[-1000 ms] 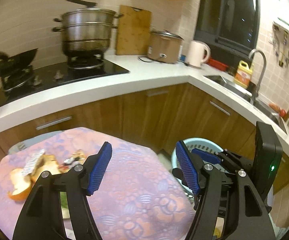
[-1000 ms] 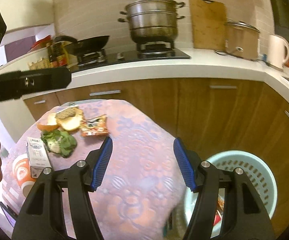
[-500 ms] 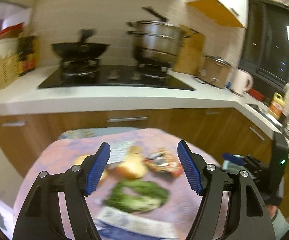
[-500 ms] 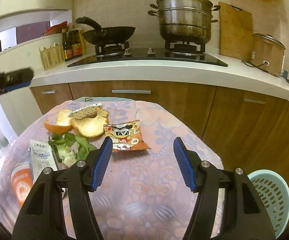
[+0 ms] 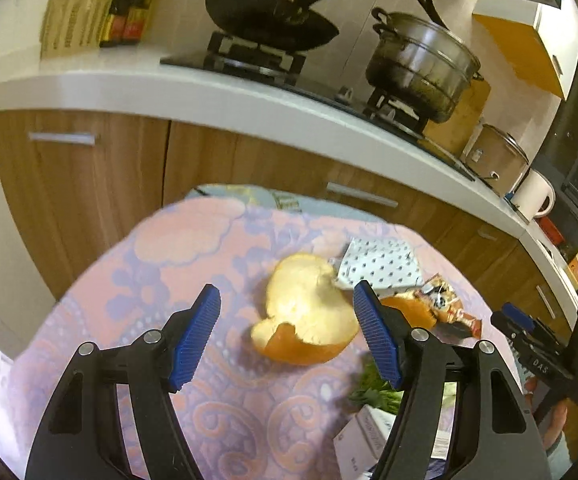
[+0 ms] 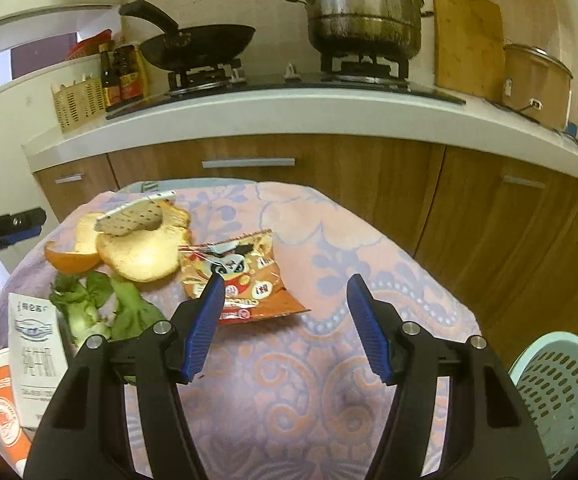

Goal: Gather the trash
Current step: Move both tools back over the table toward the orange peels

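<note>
Trash lies on a small table under a pink patterned cloth [image 5: 193,248]. My left gripper [image 5: 287,332] is open and empty, its jaws either side of a large orange peel [image 5: 309,320]. A dotted wrapper [image 5: 377,262] and an orange snack packet [image 5: 449,310] lie beyond it. My right gripper [image 6: 283,320] is open and empty, just right of the snack packet [image 6: 237,276]. In the right wrist view I also see two peel pieces [image 6: 137,248], green leaves [image 6: 93,300], a white carton [image 6: 35,352] and an orange cup [image 6: 3,396].
A light blue perforated bin [image 6: 561,388] stands on the floor right of the table. Wooden cabinets [image 6: 329,168] and a white counter [image 6: 289,108] with a wok [image 6: 201,46] and steel pot [image 6: 365,8] are close behind. The right gripper shows in the left wrist view [image 5: 545,352].
The left gripper has swung left from the bin side and come down over the large orange peel. The right gripper has turned left and moved closer to the snack packet. Both stay open.
</note>
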Available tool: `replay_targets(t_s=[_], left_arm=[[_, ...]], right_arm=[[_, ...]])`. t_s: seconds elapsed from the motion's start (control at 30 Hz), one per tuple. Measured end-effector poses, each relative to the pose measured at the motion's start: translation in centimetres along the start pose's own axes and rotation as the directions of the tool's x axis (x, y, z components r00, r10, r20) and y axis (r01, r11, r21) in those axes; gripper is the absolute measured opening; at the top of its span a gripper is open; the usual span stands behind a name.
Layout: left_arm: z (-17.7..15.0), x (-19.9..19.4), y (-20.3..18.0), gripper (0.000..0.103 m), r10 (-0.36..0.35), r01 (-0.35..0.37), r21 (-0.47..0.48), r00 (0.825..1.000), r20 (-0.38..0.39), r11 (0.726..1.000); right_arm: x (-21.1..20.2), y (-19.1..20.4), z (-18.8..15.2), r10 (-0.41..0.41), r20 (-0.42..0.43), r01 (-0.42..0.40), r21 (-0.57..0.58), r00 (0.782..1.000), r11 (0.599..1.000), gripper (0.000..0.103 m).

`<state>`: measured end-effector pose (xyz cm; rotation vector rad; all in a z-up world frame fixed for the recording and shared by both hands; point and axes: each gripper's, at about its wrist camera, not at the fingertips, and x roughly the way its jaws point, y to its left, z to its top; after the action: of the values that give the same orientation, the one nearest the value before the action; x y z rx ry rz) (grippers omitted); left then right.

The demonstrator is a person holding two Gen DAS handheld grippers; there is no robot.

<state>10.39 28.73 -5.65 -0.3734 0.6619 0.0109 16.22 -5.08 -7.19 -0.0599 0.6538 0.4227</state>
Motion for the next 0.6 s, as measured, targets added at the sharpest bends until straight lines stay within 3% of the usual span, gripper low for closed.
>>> replay_targets(t_s=[0.17,0.3,0.43,0.6], left_arm=[[-1.5,0.0,-0.9,0.067,-0.036,0.036,0.016,0.999,0.004,0.999],[-2.2,-0.9,-1.2,0.076,-0.065,0.064,0.027,0.998,0.023,0.998],[-2.9,0.7,-2.2,0.078,-0.006,0.014,0.122,0.998,-0.066,0.992],[-2.9,3.6,-2.3,0.077,0.017,0.007,0.130,0.982,-0.188,0.991]], right_arm=[[0.2,-0.2,-0.2,0.008,0.002,-0.008,0.008,1.000,1.000,0.060],[0.1,-0.1,-0.3,0.008,0.007,-0.008,0.003,1.000,1.000,0.060],[0.1,0.5,-0.4,-0.001,0.012,0.001,-0.022,1.000,1.000,0.060],[0.1,1.1,-0.6,-0.012,0.013,0.013,-0.051,1.000,0.999,0.060]])
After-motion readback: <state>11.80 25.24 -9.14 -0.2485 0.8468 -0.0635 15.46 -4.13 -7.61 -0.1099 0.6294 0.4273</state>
